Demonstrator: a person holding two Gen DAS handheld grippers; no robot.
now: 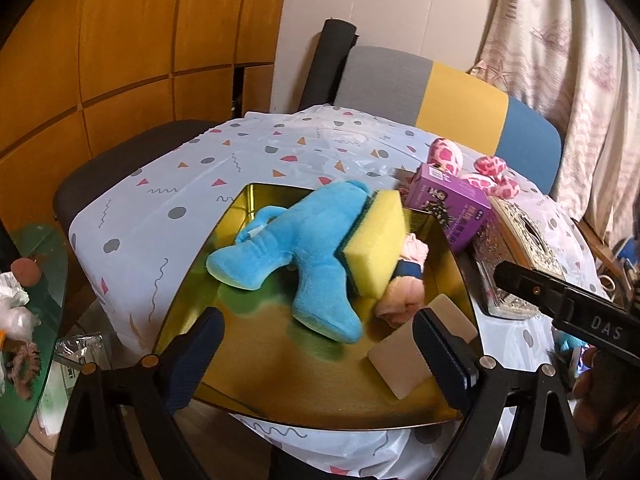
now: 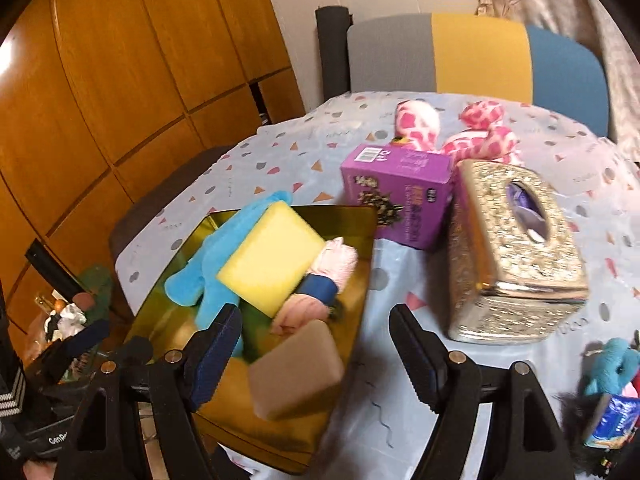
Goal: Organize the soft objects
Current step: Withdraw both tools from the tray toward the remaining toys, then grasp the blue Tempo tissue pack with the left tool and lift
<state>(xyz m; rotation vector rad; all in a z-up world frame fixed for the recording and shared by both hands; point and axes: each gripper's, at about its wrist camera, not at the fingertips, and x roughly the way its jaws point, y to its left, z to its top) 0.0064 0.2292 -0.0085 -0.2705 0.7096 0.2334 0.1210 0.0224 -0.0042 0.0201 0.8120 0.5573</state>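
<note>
The blue plush, yellow sponge, pink yarn and beige sponge lay gathered in my gold tray. Both my left gripper and right gripper stood empty, jaws apart; the pink spotted toy waited behind the boxes.

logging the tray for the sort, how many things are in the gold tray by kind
plush toys: 1, blue plush
sponges: 2, yellow sponge, beige sponge
rolled cloths: 1, pink roll
total in the gold tray: 4
</note>
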